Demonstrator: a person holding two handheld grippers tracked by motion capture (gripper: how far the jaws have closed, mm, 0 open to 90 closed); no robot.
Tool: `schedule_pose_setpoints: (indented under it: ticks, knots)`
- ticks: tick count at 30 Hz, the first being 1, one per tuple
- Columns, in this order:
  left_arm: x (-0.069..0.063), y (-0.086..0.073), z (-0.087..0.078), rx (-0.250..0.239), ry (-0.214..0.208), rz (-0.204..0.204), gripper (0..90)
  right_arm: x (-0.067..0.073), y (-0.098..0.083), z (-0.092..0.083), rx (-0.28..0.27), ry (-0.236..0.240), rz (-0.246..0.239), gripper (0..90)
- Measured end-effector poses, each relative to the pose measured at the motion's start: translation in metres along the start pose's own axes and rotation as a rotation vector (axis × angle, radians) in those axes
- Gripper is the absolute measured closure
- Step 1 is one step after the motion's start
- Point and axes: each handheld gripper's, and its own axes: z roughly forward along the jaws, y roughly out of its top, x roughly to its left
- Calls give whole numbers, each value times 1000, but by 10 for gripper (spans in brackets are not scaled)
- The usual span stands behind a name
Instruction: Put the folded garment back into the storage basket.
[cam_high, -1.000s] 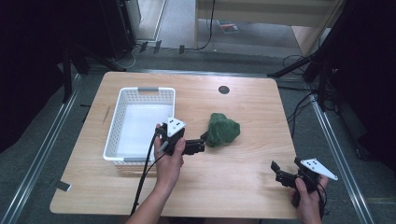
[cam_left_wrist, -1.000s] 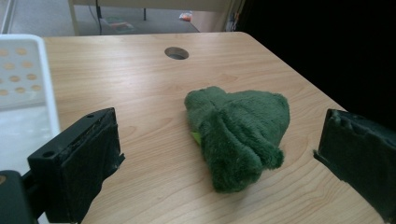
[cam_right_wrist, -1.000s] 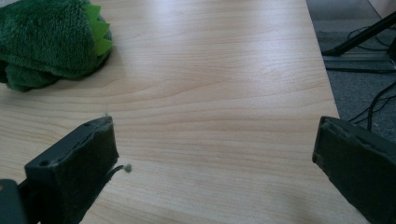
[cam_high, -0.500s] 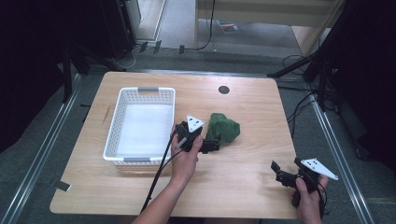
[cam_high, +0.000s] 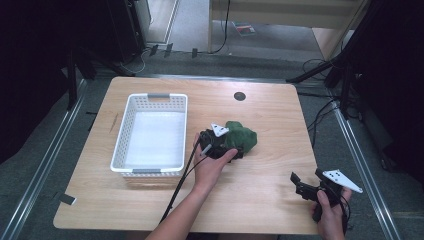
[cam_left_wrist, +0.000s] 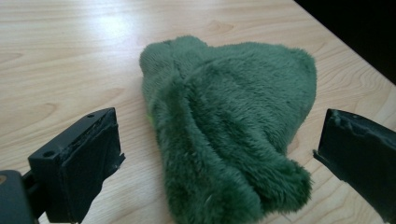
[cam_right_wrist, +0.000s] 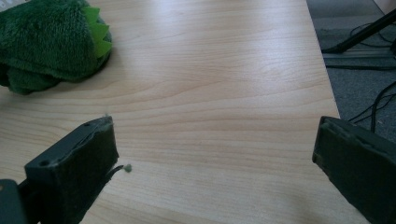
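A green plush toy (cam_high: 243, 137) lies on the wooden table (cam_high: 272, 112), just right of centre. My left gripper (cam_high: 235, 149) is at the toy's left side. In the left gripper view the left gripper (cam_left_wrist: 223, 140) is open, its jaws standing on either side of the plush toy (cam_left_wrist: 233, 116) without pressing it. The right gripper (cam_high: 298, 186) is held above the table's front right corner. The right gripper view shows the right gripper (cam_right_wrist: 219, 154) open over bare wood, with the plush toy (cam_right_wrist: 46, 37) far off at the upper left, a row of lime felt spikes (cam_right_wrist: 98, 30) on it.
A white perforated basket (cam_high: 148, 171), with nothing in it, stands on the left half of the table. A small dark round hole (cam_high: 239, 96) is near the far edge. Cables and stand legs (cam_high: 325, 75) lie on the floor to the right.
My left gripper has moved right, from beside the basket to the plush toy, and its open jaws now straddle the toy. The right gripper has stayed put.
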Motion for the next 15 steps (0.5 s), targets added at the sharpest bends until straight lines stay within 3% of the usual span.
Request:
schedule_pose_setpoints:
  ticks: [4, 5, 6, 11, 12, 15]
  knots:
    - [-6, -2, 9, 37, 13, 8, 81, 0, 0, 0, 1, 1, 0, 1]
    - [-9, -4, 13, 53, 19, 13, 163, 0, 0, 0, -2, 2, 0, 1]
    - [-10, -5, 14, 61, 29, 23, 166, 0, 0, 0, -1, 1, -1, 1]
    - [-11, -7, 16, 74, 38, 34, 295, 0, 0, 0, -1, 2, -1, 1]
    - [-10, -7, 16, 78, 36, 33, 360, 0, 0, 0, 0, 2, -1, 1]
    - [-8, -8, 15, 89, 40, 57, 429, 0, 0, 0, 0, 1, -2, 1]
